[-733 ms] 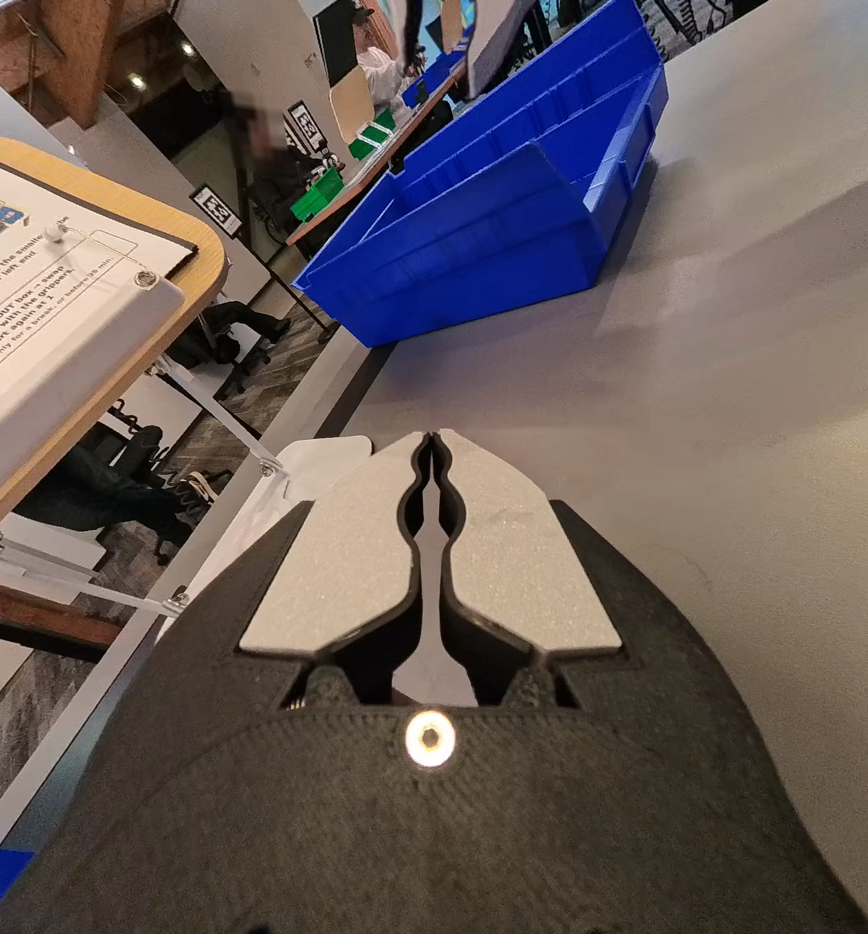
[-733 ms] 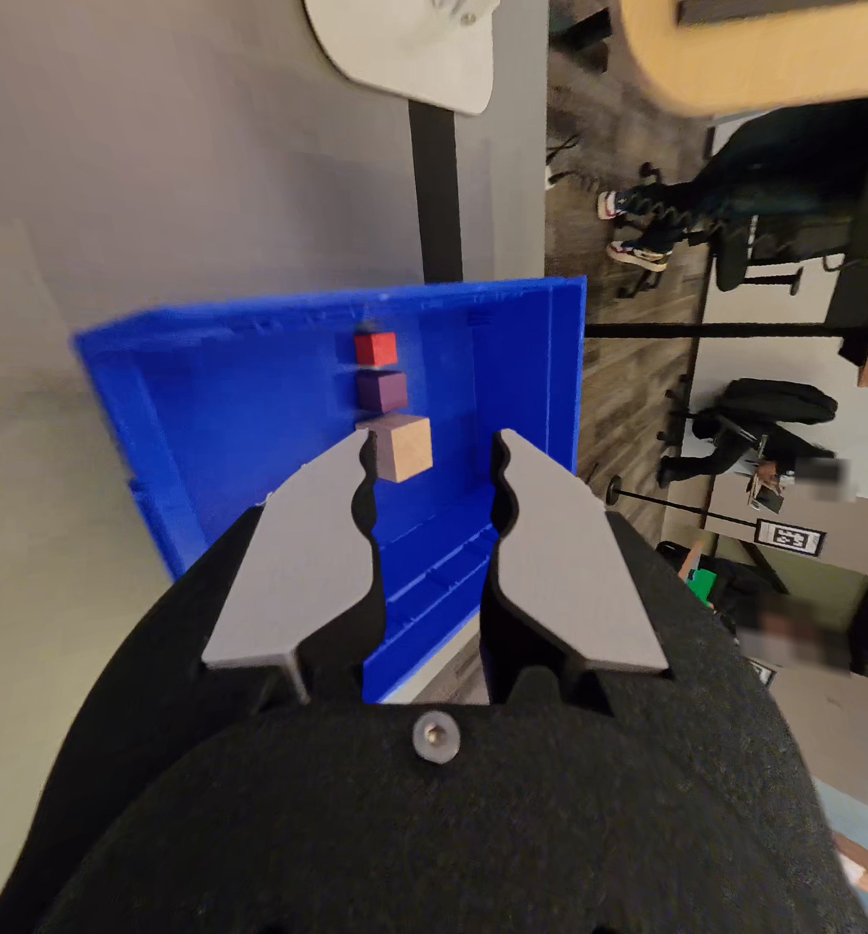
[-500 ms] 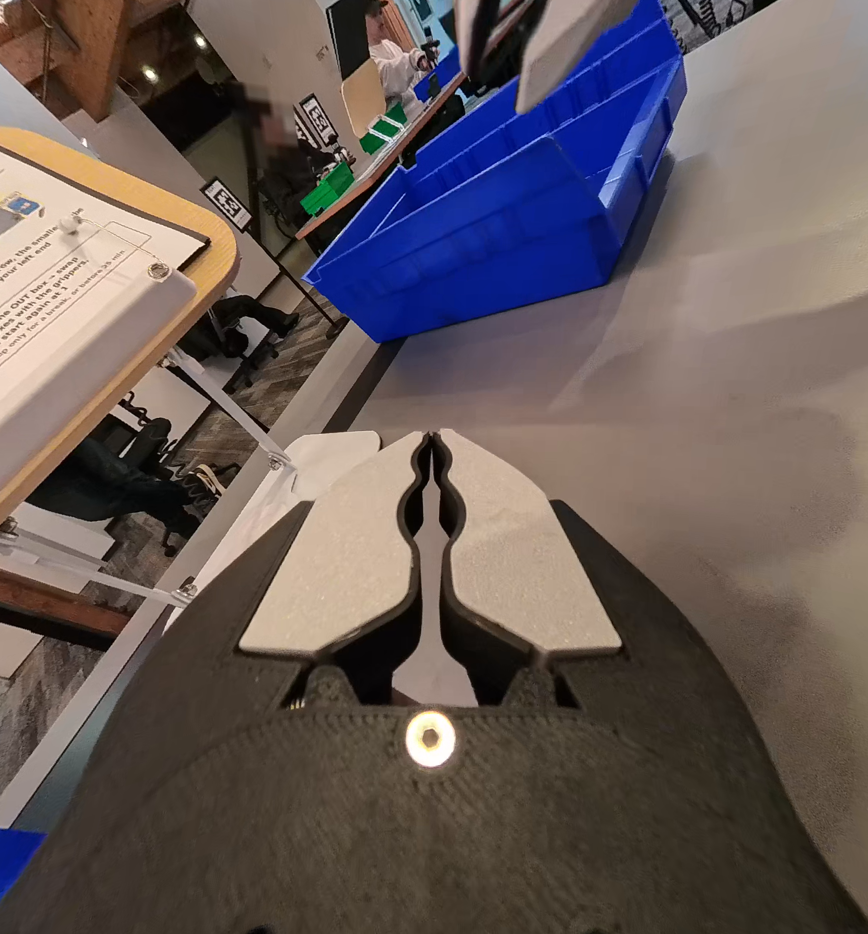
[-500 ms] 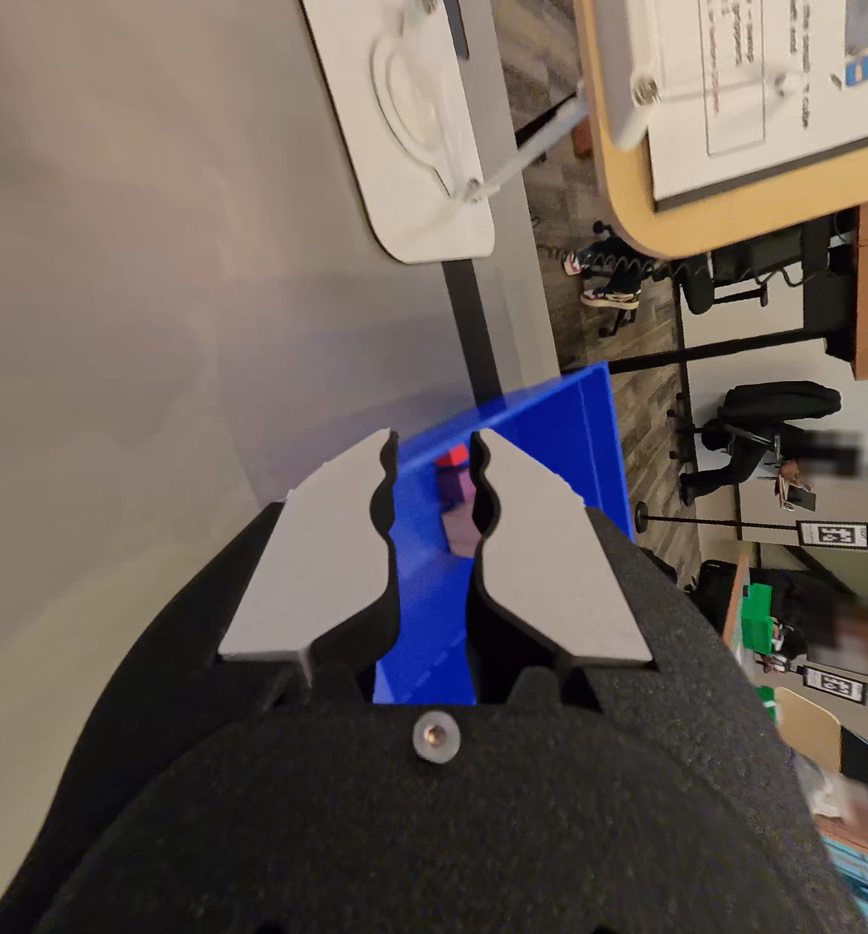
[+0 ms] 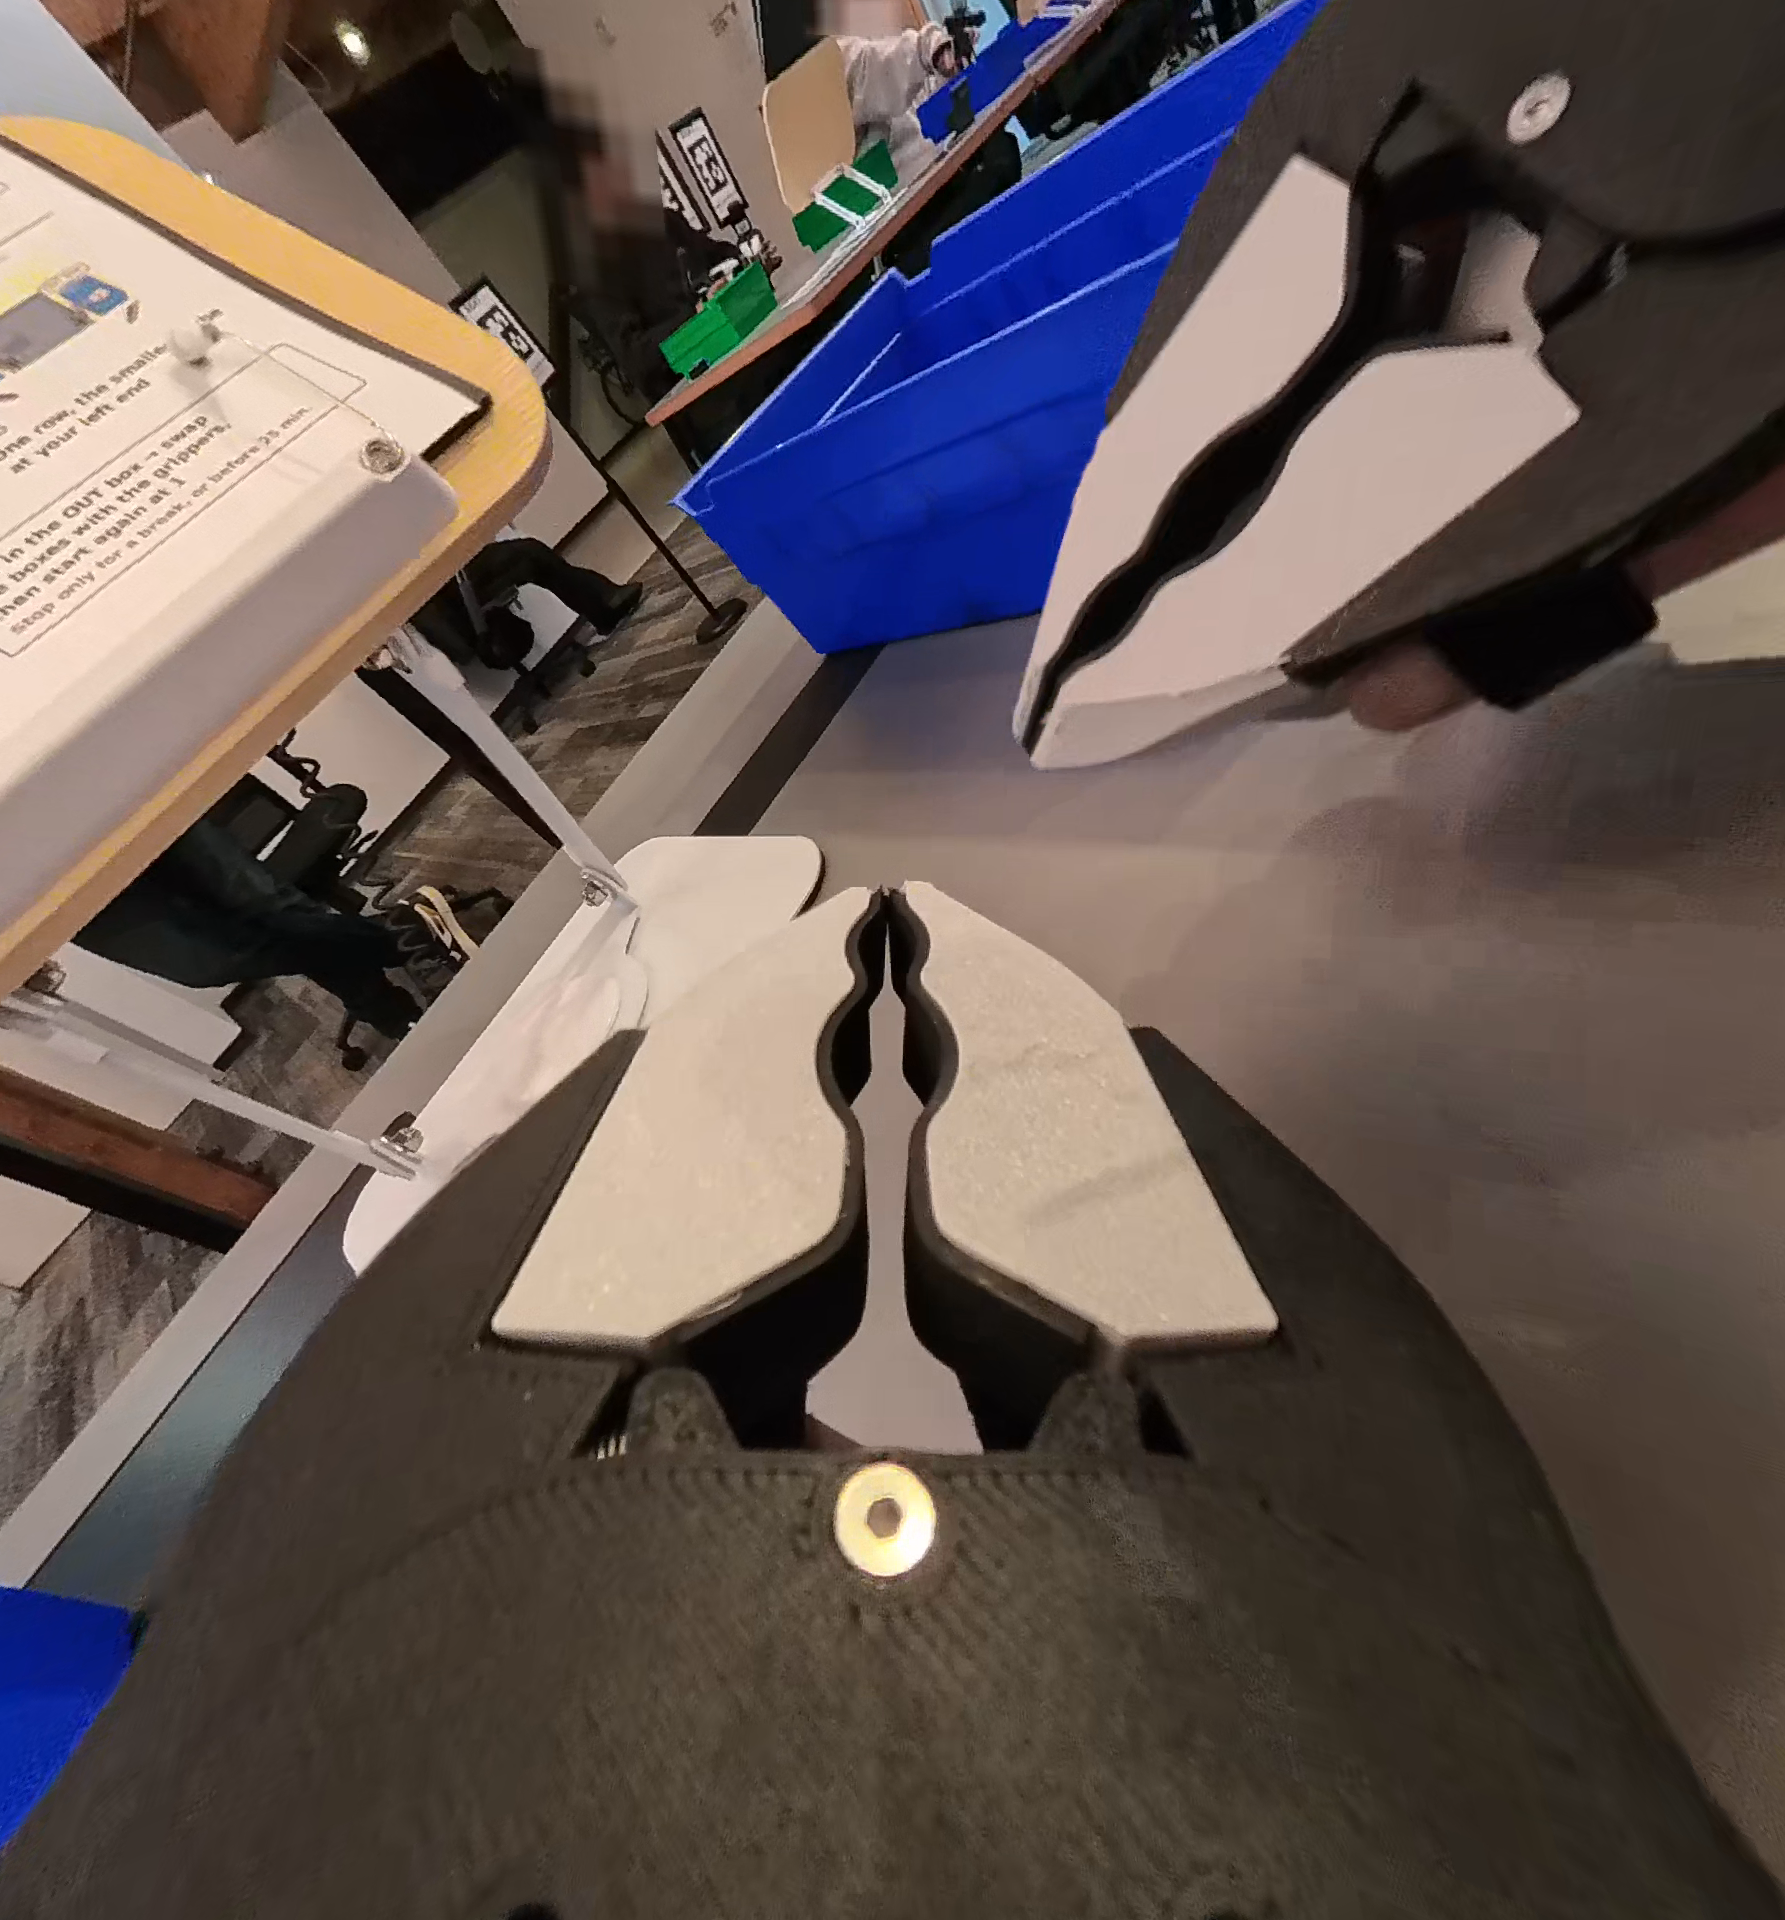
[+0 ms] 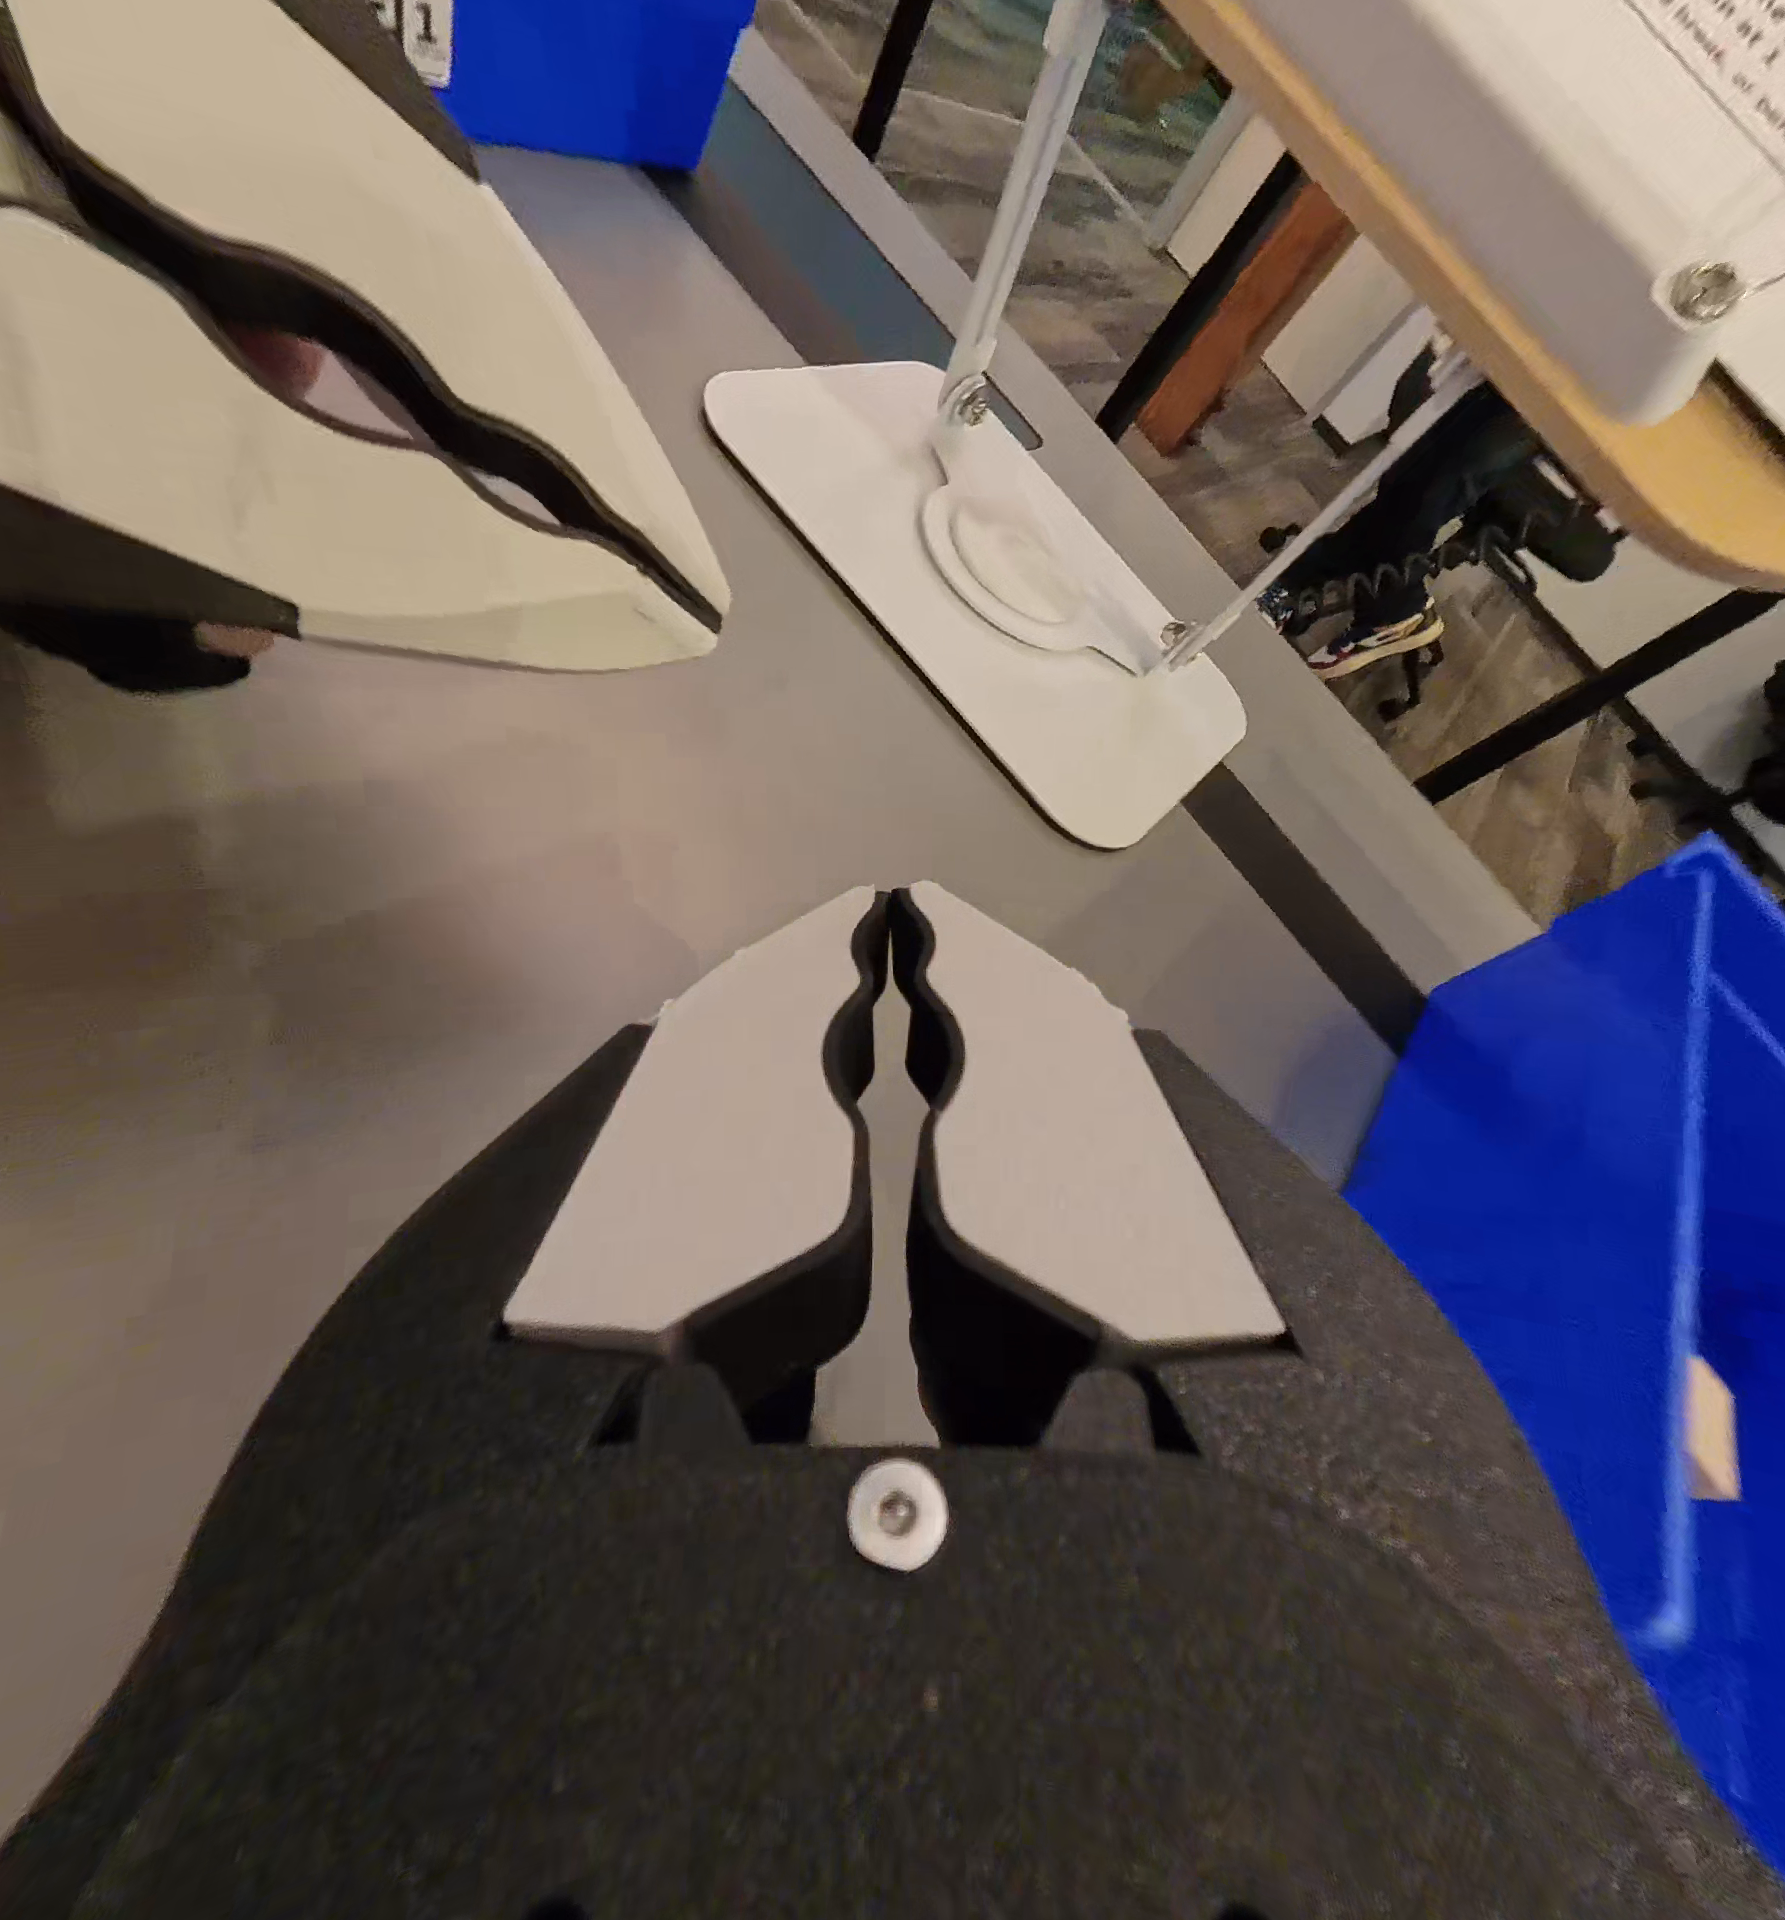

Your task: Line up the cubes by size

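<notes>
My left gripper point(image 5: 888, 896) is shut with nothing between its pads, low over the grey table point(image 5: 1387, 1039). My right gripper point(image 6: 888, 896) is also shut with nothing between its pads. Each shows in the other's view: the right one at the upper right of the left wrist view point(image 5: 1049, 717), the left one at the upper left of the right wrist view point(image 6: 706, 613). A blue bin point(image 6: 1594, 1195) stands at the right of the right wrist view, with a pale wooden cube point(image 6: 1714, 1439) inside it. The other cubes are hidden.
A white stand base point(image 6: 971, 582) sits near the table's edge and carries an instruction board point(image 5: 140, 416). The blue bin also shows in the left wrist view point(image 5: 919, 499). A second blue bin point(image 6: 587, 73) stands behind the left gripper. People and chairs are beyond the table.
My right gripper went from open to shut on nothing, swung away from the bin with the red, purple and wooden cubes, and came close to the left gripper. The left gripper stayed shut.
</notes>
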A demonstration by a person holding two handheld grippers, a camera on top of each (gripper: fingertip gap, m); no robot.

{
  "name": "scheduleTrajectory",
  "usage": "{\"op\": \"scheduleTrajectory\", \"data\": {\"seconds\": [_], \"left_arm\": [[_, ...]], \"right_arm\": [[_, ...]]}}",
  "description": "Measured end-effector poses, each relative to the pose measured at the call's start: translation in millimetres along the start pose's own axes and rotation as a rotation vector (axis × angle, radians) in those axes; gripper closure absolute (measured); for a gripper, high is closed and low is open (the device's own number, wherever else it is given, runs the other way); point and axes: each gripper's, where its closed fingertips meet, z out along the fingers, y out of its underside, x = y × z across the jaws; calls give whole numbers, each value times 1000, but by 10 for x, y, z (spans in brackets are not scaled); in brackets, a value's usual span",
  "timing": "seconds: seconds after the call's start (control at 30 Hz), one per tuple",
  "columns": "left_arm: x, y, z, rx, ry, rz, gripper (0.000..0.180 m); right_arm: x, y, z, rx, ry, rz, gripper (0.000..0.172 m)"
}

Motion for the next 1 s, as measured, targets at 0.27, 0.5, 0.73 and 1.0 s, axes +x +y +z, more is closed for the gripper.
{"op": "scheduleTrajectory", "data": {"seconds": [0.27,0.5,0.73,1.0], "left_arm": [[2,20,15,-12,2,0,180],[-8,30,19,-18,-3,-1,180],[-39,36,6,-22,-19,10,180],[-156,-44,-115,0,-79,54,172]], "right_arm": [[-5,117,129,3,51,-10,172],[-23,126,141,6,57,-36,172],[-38,132,134,13,55,-59,171],[-38,184,136,13,56,-91,169]]}}
